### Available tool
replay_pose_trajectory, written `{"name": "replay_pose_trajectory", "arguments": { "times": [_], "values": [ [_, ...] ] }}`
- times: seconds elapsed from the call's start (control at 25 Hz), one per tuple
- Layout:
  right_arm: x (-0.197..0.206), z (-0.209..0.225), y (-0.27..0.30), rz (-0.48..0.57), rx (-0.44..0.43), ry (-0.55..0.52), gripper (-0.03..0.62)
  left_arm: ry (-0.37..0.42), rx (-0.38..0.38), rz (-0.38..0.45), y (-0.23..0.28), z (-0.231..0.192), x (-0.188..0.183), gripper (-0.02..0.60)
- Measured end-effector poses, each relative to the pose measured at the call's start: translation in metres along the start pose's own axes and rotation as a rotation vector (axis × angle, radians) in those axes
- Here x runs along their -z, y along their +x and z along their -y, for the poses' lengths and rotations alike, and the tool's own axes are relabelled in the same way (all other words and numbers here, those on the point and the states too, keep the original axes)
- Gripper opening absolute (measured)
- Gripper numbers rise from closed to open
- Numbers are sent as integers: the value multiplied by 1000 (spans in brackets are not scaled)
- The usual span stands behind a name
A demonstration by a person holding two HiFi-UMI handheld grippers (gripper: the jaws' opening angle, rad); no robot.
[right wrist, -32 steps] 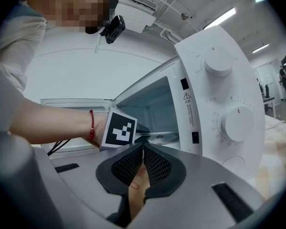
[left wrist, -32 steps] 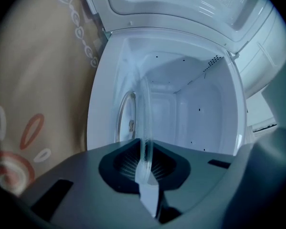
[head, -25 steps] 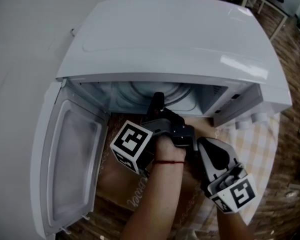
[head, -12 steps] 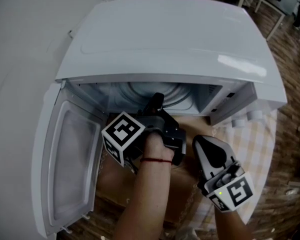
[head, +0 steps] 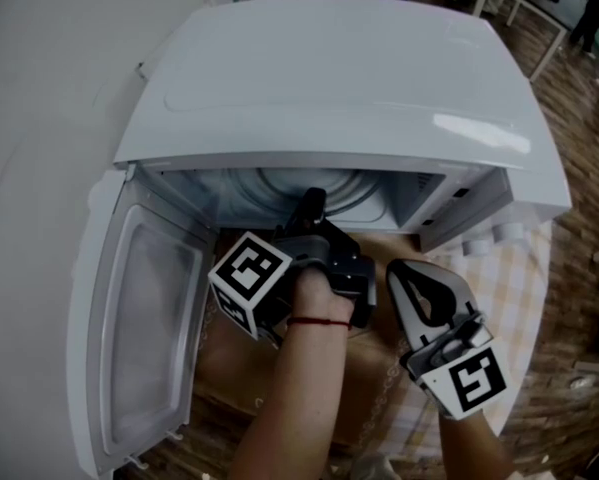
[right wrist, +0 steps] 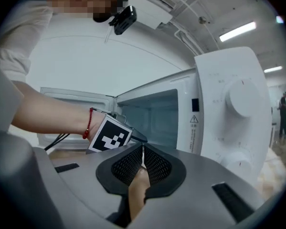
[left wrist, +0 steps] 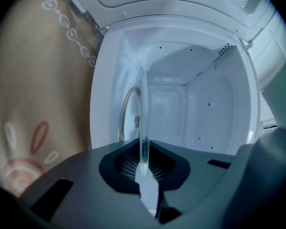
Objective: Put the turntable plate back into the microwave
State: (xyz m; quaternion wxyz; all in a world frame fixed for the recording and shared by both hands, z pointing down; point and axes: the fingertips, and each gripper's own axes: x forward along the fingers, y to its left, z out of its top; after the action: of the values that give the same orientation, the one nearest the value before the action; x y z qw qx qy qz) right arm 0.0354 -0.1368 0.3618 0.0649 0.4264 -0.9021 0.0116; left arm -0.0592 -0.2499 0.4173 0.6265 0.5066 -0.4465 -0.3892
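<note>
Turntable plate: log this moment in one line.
turntable plate: rim gripped, inside microwave cavity | left gripper: shut on it | right gripper: shut, empty, outside | door: open

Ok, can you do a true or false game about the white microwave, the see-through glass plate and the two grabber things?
1. The white microwave has its door swung open. True.
2. The left gripper is shut on the rim of the clear round glass turntable plate. True.
3. The right gripper is holding the plate too. False: its jaws are shut on nothing, and it is outside the microwave, in front of it.
4. The plate is wholly outside the microwave. False: it reaches into the microwave's open cavity.
</note>
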Motion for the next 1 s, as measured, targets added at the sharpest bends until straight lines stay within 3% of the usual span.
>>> {"name": "replay_pose_trajectory", "arguments": {
  "times": [0.36, 0.6, 1.0],
  "values": [
    [-10, -2, 8, -196, -26, -397, 34, 26, -16, -40, 0, 2, 2, 31],
    [-10, -1, 11, -258, 5, -473, 34, 24, 0, -50, 3, 13, 2, 181],
    [4, -35, 46, -377, -129, -1201, 35, -3, 88, -148, -2, 22, 2, 224]
  ]
}}
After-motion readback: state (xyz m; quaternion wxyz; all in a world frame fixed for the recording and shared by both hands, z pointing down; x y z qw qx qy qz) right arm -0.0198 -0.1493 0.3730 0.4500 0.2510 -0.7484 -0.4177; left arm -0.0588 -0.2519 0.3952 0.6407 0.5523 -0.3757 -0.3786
